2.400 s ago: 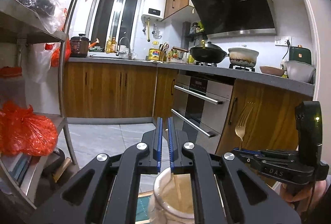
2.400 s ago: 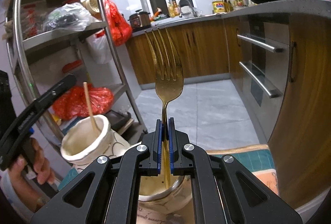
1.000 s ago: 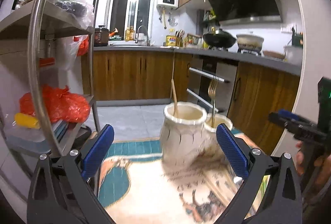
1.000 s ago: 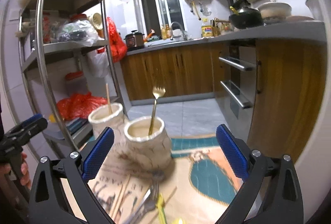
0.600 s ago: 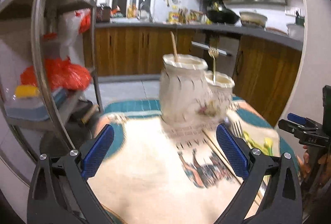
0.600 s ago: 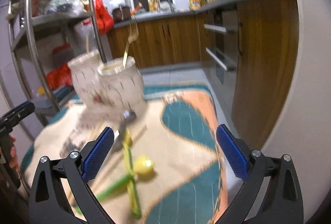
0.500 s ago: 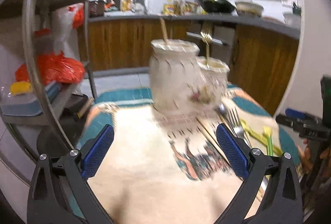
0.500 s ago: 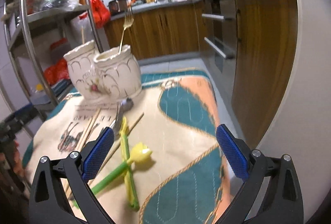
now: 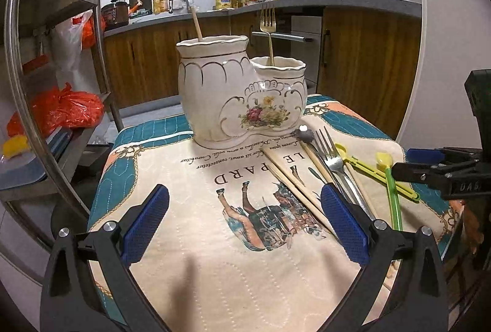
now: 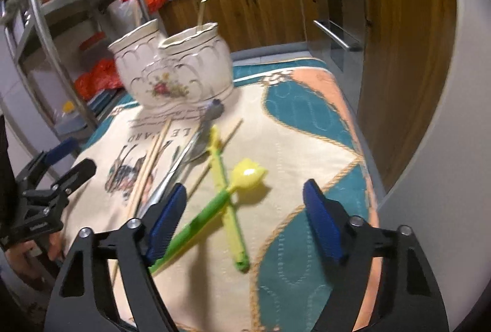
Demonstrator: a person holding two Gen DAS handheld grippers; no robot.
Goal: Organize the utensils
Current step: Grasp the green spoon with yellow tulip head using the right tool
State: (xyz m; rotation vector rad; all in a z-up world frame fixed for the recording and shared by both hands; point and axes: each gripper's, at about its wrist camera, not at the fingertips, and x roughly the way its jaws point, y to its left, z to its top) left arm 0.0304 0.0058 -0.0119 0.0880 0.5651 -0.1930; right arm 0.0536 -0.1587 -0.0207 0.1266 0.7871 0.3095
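Right wrist view: my right gripper (image 10: 244,217) hangs over loose utensils, jaws apart and just been closing, empty.
My left gripper (image 9: 244,226) gapes wide, empty, over the cloth (image 9: 190,178); a gold fork (image 9: 267,28) stands in the holder (image 9: 242,95), chopsticks (image 9: 294,184) beside it.

On the table (image 9: 190,240) a two-pot holder (image 9: 242,92) stands at the far side, a chopstick (image 9: 196,23) in its left pot and a fork (image 9: 267,25) in its right; loose utensils (image 9: 334,166) lie before it, toward the right
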